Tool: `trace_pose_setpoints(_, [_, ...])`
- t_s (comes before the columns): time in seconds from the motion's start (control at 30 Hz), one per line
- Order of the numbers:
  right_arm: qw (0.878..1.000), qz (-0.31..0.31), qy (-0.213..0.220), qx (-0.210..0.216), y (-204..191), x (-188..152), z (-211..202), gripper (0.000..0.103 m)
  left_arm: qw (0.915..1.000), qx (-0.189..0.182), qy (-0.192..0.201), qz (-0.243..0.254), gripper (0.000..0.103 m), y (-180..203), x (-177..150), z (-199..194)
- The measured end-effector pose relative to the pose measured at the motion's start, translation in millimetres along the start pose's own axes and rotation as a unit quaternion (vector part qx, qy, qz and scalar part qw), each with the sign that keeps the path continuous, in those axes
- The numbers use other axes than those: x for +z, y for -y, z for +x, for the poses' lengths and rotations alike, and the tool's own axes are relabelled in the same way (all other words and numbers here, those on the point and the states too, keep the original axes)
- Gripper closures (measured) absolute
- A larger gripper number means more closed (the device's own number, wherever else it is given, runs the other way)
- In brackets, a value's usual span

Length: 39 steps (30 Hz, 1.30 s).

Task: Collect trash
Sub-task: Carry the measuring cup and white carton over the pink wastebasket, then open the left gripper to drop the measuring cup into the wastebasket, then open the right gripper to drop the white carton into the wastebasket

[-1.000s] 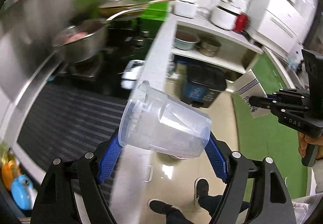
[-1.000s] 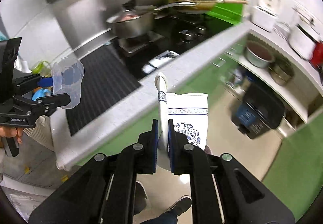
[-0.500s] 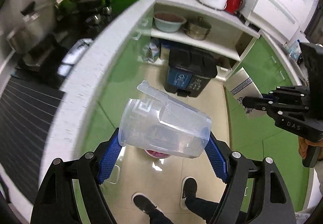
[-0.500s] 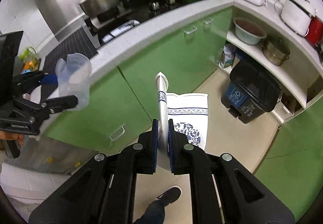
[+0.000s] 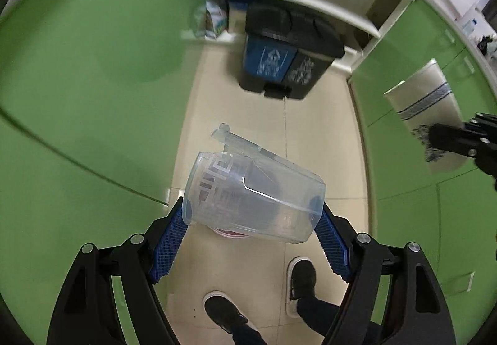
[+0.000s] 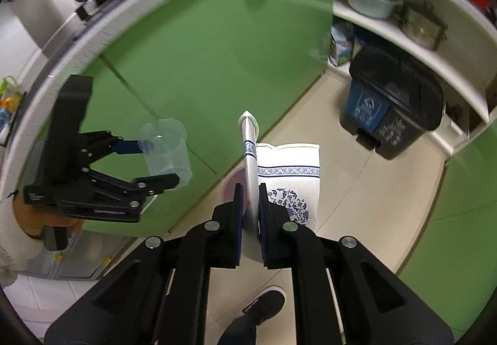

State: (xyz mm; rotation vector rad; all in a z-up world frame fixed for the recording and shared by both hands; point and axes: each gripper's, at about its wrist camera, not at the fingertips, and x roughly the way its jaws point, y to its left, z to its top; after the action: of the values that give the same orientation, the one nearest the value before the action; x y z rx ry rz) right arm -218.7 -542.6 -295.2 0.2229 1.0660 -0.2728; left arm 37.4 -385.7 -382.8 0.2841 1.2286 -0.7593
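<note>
A clear plastic cup (image 5: pixel 254 192) lies sideways between the blue pads of my left gripper (image 5: pixel 251 211), which is shut on it and points steeply down at the floor. The right wrist view shows the same cup (image 6: pixel 167 149) in the left gripper (image 6: pixel 155 163) at the left. My right gripper (image 6: pixel 251 189) is shut on a flattened white paper cup (image 6: pixel 292 171) with blue patterns. That paper cup (image 5: pixel 425 102) also shows at the right edge of the left wrist view. A black two-part trash bin (image 5: pixel 289 50) with a blue panel stands on the floor under a shelf.
Green cabinet fronts (image 6: pixel 202 43) run along the left and right of a beige tiled floor (image 5: pixel 320 133). A pinkish round container (image 6: pixel 233 183) sits on the floor below both grippers. The person's shoes (image 5: pixel 223 310) stand close underneath. A shelf (image 6: pixel 413 43) above the bin (image 6: pixel 391 102) holds a basin and a pot.
Both grippers have dropped from stove-top height to below the counter edge and now face the cabinets and floor. Both still hold their cups as before.
</note>
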Motion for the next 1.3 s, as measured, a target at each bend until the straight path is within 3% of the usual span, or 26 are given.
trace_pose_setpoints(0.13, [1.000,0.015,-0.012,0.000,14,-15,37,0.094,0.9999,-0.003,-0.010,0.003,0.027,-9,-1,40])
trace_pose_setpoints(0.33, [0.999,0.028,-0.023,0.002,23,-21,65,0.094,0.9998,-0.006,-0.013,0.011,0.027,-10,3,63])
trace_pose_setpoints(0.37, [0.999,0.029,-0.023,0.002,24,-21,67,0.094,0.9998,-0.004,-0.014,0.013,0.020,-10,4,64])
trace_pose_setpoints(0.4, [0.999,0.030,-0.024,0.002,24,-21,69,0.094,0.9998,-0.002,-0.012,0.014,0.006,-11,4,65])
trace_pose_setpoints(0.57, [0.999,0.034,-0.028,0.004,24,-20,77,0.094,0.9999,0.007,-0.012,0.004,0.006,-20,6,71])
trace_pose_setpoints(1.3, [0.998,-0.005,-0.047,0.031,-16,4,126,0.094,0.9990,0.016,0.002,-0.041,0.006,-58,-18,30])
